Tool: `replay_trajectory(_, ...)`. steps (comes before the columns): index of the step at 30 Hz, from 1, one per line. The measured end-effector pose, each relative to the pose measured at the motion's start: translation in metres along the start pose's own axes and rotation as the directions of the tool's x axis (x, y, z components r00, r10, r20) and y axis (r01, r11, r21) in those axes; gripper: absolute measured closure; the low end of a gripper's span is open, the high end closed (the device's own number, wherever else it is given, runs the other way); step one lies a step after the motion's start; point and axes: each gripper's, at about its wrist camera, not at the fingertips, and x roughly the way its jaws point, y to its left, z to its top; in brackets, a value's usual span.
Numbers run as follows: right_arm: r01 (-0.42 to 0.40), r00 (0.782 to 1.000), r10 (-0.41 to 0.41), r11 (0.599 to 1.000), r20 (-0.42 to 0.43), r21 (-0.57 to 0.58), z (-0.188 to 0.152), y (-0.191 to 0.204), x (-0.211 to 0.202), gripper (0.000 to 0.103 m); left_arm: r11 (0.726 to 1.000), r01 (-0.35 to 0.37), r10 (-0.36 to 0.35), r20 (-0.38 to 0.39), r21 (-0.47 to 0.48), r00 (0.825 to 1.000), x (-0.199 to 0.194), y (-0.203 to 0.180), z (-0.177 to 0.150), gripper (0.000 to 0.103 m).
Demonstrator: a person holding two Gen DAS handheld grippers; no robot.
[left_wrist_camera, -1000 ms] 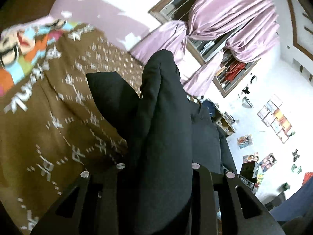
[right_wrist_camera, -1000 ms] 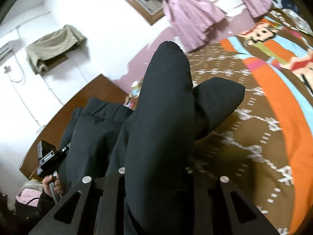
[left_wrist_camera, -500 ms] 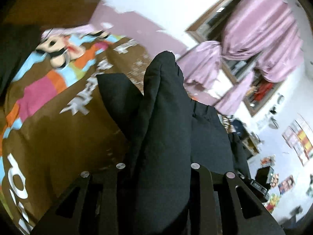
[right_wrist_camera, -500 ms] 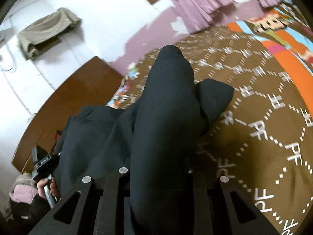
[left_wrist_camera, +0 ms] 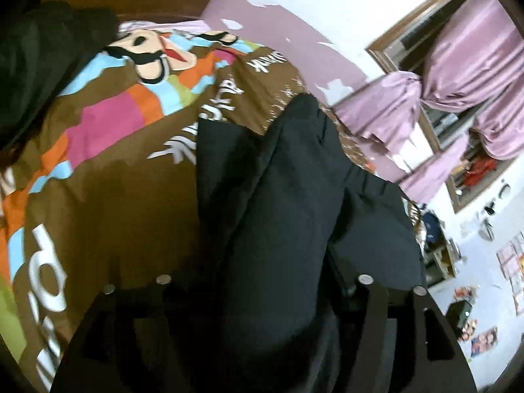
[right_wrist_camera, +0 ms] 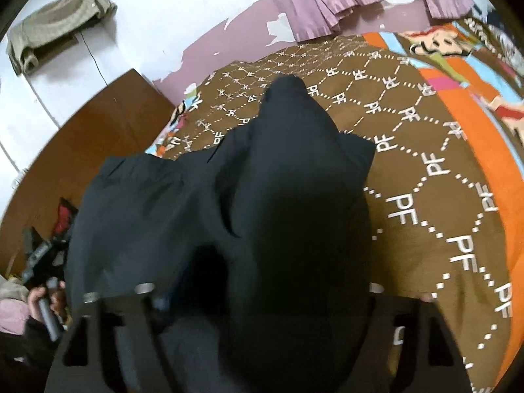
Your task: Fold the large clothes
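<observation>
Left wrist view: dark garment (left_wrist_camera: 288, 203) on the bedspread (left_wrist_camera: 108, 196), between opening jaws.
Left gripper (left_wrist_camera: 262, 291) and right gripper (right_wrist_camera: 258, 291) were both spreading, fabric bunched loosely between each pair, lying near the bedspread's patterned brown middle.

Garment (left_wrist_camera: 281, 216): plain black, no print; reads slightly navy where light falls on it.
Bedspread (right_wrist_camera: 435, 203): brown ground, white dotted diamond lattice with white "PF" letters; broad orange border; cartoon panel in pink, orange, light blue and lime green, figure outlined in black; larger white lettering.
Curtains (left_wrist_camera: 458, 65): shiny lilac-pink, plain.
Wall (left_wrist_camera: 327, 9): white above, mauve below, mauve patchy with white.
Headboard (right_wrist_camera: 82, 150): reddish-brown wood.
Window frame (left_wrist_camera: 422, 19): brown wood.
Cloth hung on the wall (right_wrist_camera: 55, 29): khaki-beige, plain.
Both grippers' fingers (left_wrist_camera: 108, 334): black.
</observation>
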Motion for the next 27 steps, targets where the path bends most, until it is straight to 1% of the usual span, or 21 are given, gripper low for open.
replay_trajectory(1, 0.021, 1.0, -0.021, 1.0, -0.003, -0.005, 0.0, 0.002, 0.0, 0.022, 0.999, -0.033, 0.033, 0.011, -0.002, 0.999, -0.004, 0.0, -0.001, 0.035)
replay_trajectory(2, 0.044, 0.999, -0.044, 0.999, -0.002, -0.008, -0.001, 0.004, 0.0, 0.019, 0.999, -0.051, 0.051, 0.021, 0.002, 0.999, -0.008, -0.003, -0.001, 0.033)
replay_trajectory(3, 0.066, 0.998, -0.066, 0.998, 0.003, -0.01, -0.001, 0.007, -0.002, 0.017, 0.998, -0.067, 0.067, 0.037, 0.013, 0.997, -0.013, -0.006, -0.003, 0.028)
replay_trajectory(4, 0.086, 0.996, -0.086, 0.996, 0.01, -0.009, -0.001, 0.008, -0.003, 0.013, 0.996, -0.086, 0.084, 0.055, 0.028, 0.995, -0.019, -0.011, -0.005, 0.018)
replay_trajectory(5, 0.118, 0.993, -0.117, 0.993, 0.032, -0.009, -0.002, 0.011, -0.007, 0.007, 0.994, -0.105, 0.102, 0.066, 0.042, 0.993, -0.023, -0.015, -0.007, 0.01)
replay_trajectory(6, 0.136, 0.989, -0.135, 0.991, 0.053, -0.012, -0.002, 0.014, -0.01, 0.003, 0.99, -0.125, 0.12, 0.077, 0.062, 0.99, -0.027, -0.02, -0.009, 0.001)
replay_trajectory(7, 0.149, 0.987, -0.147, 0.989, 0.07, -0.019, -0.002, 0.017, -0.013, 0.001, 0.986, -0.14, 0.132, 0.096, 0.086, 0.987, -0.03, -0.026, -0.012, 0.001)
replay_trajectory(10, 0.181, 0.979, -0.177, 0.983, 0.101, -0.038, 0.0, 0.029, -0.023, 0.001, 0.972, -0.172, 0.149, 0.143, 0.162, 0.978, -0.04, -0.049, -0.02, 0.001)
replay_trajectory(13, 0.196, 0.975, -0.189, 0.979, 0.119, -0.05, 0.002, 0.04, -0.036, 0.0, 0.958, -0.187, 0.149, 0.179, 0.219, 0.973, -0.045, -0.074, -0.028, 0.001)
replay_trajectory(16, 0.231, 0.961, -0.217, 0.971, 0.171, -0.066, 0.006, 0.055, -0.058, 0.0, 0.937, -0.203, 0.145, 0.212, 0.286, 0.967, -0.049, -0.099, -0.036, 0.001)
replay_trajectory(19, 0.236, 0.955, -0.217, 0.969, 0.204, -0.075, 0.01, 0.07, -0.078, 0.0, 0.918, -0.195, 0.127, 0.211, 0.344, 0.969, -0.052, -0.12, -0.045, 0.001)
replay_trajectory(24, 0.206, 0.964, -0.174, 0.968, 0.203, -0.147, 0.01, 0.102, -0.101, 0.0, 0.904, -0.191, 0.113, 0.218, 0.383, 0.969, -0.062, -0.145, -0.055, 0.001)
replay_trajectory(27, 0.219, 0.965, -0.176, 0.948, 0.193, -0.23, 0.006, 0.13, -0.115, 0.0, 0.903, -0.183, 0.096, 0.233, 0.388, 0.968, -0.076, -0.156, -0.06, 0.001)
